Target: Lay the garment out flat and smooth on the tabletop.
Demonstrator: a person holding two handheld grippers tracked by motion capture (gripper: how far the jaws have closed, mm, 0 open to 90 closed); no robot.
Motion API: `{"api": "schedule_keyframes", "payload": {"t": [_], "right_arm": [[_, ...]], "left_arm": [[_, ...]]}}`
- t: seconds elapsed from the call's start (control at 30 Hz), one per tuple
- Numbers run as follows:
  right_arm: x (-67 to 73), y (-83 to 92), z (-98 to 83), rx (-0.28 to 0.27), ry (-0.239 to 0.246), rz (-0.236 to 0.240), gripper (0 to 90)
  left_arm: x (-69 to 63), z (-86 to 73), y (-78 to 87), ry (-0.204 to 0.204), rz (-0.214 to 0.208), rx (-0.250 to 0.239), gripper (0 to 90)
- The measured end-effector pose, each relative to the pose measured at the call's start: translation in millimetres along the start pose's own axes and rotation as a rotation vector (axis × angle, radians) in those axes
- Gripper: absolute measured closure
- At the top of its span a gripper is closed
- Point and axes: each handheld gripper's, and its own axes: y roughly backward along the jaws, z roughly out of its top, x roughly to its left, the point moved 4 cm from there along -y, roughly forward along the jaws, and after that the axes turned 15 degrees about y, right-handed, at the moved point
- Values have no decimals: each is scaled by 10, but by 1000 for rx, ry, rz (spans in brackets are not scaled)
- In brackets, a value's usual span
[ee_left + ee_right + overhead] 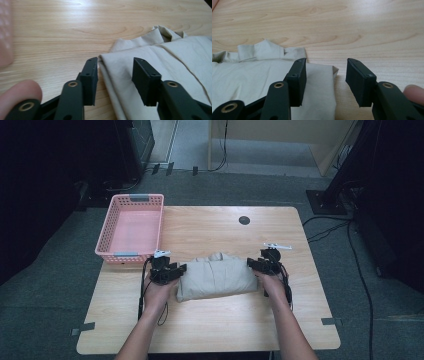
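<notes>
pale wooden table (210,320) on grey carpet (45,285)

From my remote seat this reads as a lab or test room, not a home. I see one plain wooden table (210,325) standing alone on grey carpet (45,320), with tape marks (82,328) stuck to the floor at its corners. Black cables (360,270) trail across the carpet at the right, toward a dark stand with a metal base plate (325,202). Dark equipment cabinets (132,145) line the back left, with more leads plugged in along the far wall.
</notes>
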Motion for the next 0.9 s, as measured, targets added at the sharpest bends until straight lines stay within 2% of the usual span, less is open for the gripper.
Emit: {"api": "schedule_keyframes", "payload": {"t": [0.07,0.13,0.23,0.27,0.33,0.43,0.53,0.67,0.9], "right_arm": [[-19,-18,-15,15,-22,12,556],[-6,-22,-30,20,-27,62,669],[29,14,-34,0,12,92,870],[41,39,-33,-7,23,100,900],[53,72,-37,-23,33,123,900],[72,131,-60,-39,91,133,900],[73,237,-71,-76,104,148,900],[59,435,-78,-135,122,159,900],[165,820,-221,-233,187,172,900]], "left_arm": [[-32,-4,-9,-11,-2,-10,652],[-55,-13,-5,-27,-2,-9,738],[-64,-18,32,-30,-23,-11,820],[-65,-21,50,-33,-29,-8,851],[-73,-28,80,-36,-41,-8,889],[-99,-51,131,-66,-67,-1,900],[-109,-62,207,-75,-93,-10,900],[-100,-59,328,-88,-114,-30,900],[-176,-163,600,-129,-202,-67,900]]}}
